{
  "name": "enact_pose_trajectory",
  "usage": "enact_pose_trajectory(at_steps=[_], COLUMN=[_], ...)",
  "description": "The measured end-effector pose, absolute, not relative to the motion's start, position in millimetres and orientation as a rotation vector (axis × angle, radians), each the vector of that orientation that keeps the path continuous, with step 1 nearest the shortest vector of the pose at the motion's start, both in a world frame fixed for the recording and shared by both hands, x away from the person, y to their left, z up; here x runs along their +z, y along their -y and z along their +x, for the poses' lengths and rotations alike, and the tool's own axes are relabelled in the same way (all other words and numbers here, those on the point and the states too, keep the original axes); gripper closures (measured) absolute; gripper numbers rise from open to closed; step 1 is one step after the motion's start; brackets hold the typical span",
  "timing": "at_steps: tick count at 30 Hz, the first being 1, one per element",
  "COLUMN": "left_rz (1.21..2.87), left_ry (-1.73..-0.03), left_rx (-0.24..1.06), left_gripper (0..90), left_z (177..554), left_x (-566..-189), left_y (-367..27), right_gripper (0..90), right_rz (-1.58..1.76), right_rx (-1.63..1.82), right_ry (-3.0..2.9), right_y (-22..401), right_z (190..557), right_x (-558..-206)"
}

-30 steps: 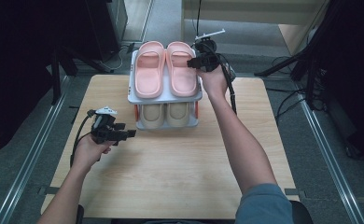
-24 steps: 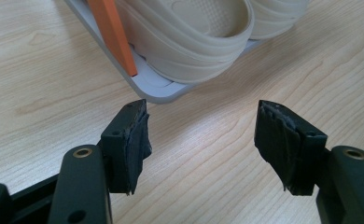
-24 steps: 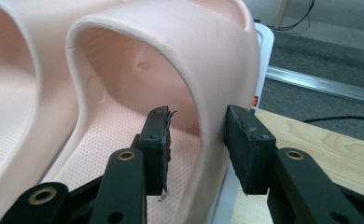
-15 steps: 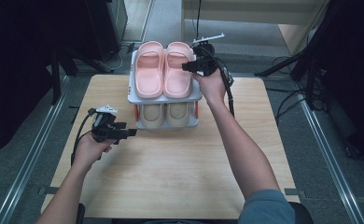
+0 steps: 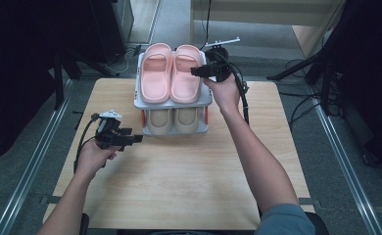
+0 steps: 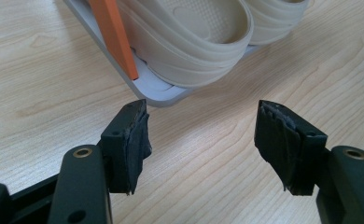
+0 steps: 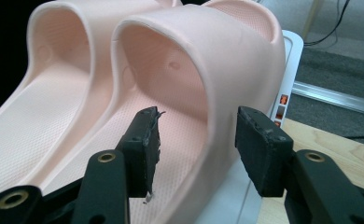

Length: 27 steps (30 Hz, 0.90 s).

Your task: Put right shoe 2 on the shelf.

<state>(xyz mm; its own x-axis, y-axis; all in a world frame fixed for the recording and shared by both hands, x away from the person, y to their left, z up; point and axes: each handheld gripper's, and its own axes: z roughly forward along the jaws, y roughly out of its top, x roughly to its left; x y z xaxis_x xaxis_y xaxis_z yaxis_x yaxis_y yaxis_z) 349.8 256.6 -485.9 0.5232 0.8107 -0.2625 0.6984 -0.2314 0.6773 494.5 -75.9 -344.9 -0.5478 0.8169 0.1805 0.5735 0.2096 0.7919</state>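
Note:
A pair of pink slippers (image 5: 155,73) lies on the top shelf of a small two-tier rack (image 5: 141,102). A beige pair (image 5: 173,120) sits on the lower shelf. My right gripper (image 5: 195,72) is at the outer side of the right pink slipper (image 7: 227,56). Its jaws straddle that slipper's side wall and have just been opening; the pads (image 7: 145,140) stand clear of it. My left gripper (image 5: 136,139) hovers open over the table just left of the rack's front. In the left gripper view, nothing is between my left gripper's (image 6: 201,135) jaws, and a beige slipper (image 6: 189,42) lies ahead.
The rack stands at the far middle of a wooden table (image 5: 179,176). An orange post (image 6: 115,32) rises from the rack's grey lower tray (image 6: 157,91). Cables trail from both grippers. Metal floor rails (image 5: 27,176) run along both sides of the table.
The right gripper's jaws have spread wider around the pink slipper's side wall, and the hand has barely shifted. The left hand and its gripper have kept still.

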Motion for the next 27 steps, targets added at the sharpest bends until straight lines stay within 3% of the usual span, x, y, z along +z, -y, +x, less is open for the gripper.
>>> enact_pose_trajectory(at_steps=[14,27], left_rz=[1.98,1.981], left_ry=[-1.229,-1.23], left_rx=[0.17,0.176], left_gripper=[35.3,35.4], left_z=[349,349], left_x=[-485,-485], left_y=[-255,-255], right_gripper=[53.6,55.8], right_rz=[1.207,1.076], right_rx=[1.327,1.31], right_ry=[-2.257,-2.311], right_y=[101,121], right_z=[459,423], right_x=[-337,-352])
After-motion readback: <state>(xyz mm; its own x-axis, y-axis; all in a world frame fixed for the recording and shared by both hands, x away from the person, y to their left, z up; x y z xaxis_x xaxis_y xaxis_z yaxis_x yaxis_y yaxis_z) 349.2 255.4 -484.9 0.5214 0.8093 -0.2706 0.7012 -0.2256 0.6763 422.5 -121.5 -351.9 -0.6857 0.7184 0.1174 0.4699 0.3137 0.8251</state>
